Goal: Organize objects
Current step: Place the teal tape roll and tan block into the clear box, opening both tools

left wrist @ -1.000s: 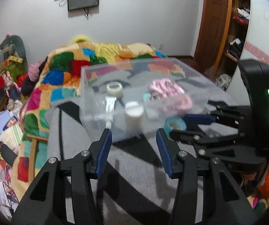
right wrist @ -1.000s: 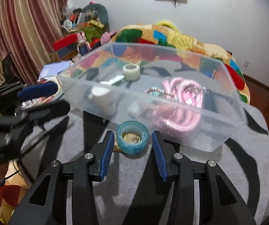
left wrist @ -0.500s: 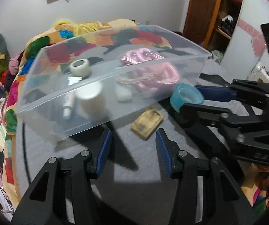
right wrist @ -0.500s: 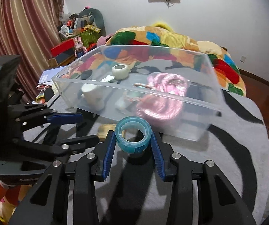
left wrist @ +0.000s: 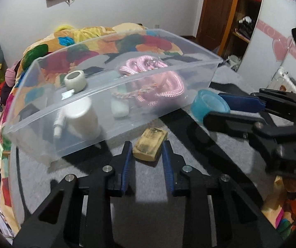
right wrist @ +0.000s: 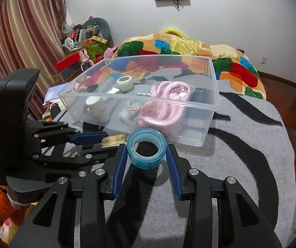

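Note:
A clear plastic bin stands on a grey and black striped cloth. It holds a pink rope, a white tape roll, a white bottle and a small tube. My right gripper is shut on a blue tape roll, held above the cloth in front of the bin. My left gripper is open, its fingertips on either side of a yellow-brown sponge block lying on the cloth.
A bed with a colourful patchwork blanket lies behind the bin. Clutter and boxes sit at the left by a striped curtain. A wooden door and shelves stand at the right. The cloth's edge drops off at the right.
My right gripper closed on the blue tape roll and lifted it off the sponge block. My left gripper moved right and forward until its open fingers flank the block.

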